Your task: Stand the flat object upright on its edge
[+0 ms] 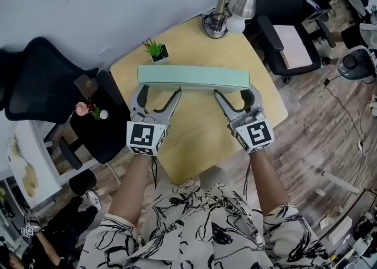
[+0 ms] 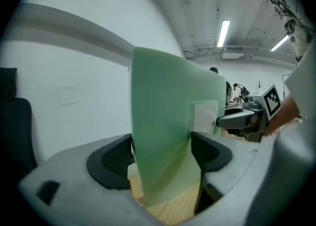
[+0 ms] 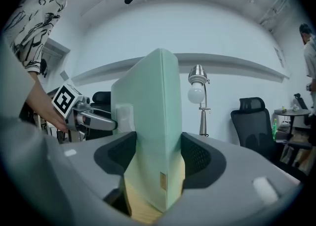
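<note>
Head view shows me the green board (image 1: 193, 77) up on its long edge at twelve o'clock on the bench (image 1: 194, 144). My left tool (image 1: 159, 92) pinches its nine o'clock end, my right tool (image 1: 235, 93) its three o'clock end. Standing looks done; I judge only letting go remains.

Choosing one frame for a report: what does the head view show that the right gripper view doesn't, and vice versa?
Only the head view: the potted plant and the whole tabletop. Only the right gripper view: the right gripper with its pads pressed on the green box, and a tan sticker low on the box's edge. Both: the box upright, the left gripper at its other end, the desk lamp.
</note>
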Motion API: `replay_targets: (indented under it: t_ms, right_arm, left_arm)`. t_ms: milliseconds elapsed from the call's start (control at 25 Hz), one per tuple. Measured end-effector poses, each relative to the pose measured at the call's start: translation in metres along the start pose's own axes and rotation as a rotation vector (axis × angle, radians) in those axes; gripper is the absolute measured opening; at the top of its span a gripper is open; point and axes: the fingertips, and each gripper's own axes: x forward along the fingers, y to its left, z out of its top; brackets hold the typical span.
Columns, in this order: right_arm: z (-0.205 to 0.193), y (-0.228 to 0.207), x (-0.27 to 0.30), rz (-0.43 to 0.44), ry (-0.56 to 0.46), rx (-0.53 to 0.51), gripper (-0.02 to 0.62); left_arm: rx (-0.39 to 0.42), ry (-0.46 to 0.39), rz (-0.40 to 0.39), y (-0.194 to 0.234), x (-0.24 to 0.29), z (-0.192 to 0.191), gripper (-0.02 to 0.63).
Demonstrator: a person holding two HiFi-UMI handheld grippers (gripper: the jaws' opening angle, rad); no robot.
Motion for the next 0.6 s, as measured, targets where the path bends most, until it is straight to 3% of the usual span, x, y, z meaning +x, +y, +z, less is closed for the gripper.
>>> replay_targets:
  t_ms: [320,600]
  right_arm:
    - [0.000,-0.007,0.008,0.031,-0.015,0.010,0.288]
    - [0.002,-0.010,0.010,0.074,-0.001,0.001,0.298]
  left_arm:
    - [0.002,-0.022,0.007,0.003,0.007,0.000,0.380]
    - [0.092,0.007,-0.026,0.001,0.013,-0.001,0.403]
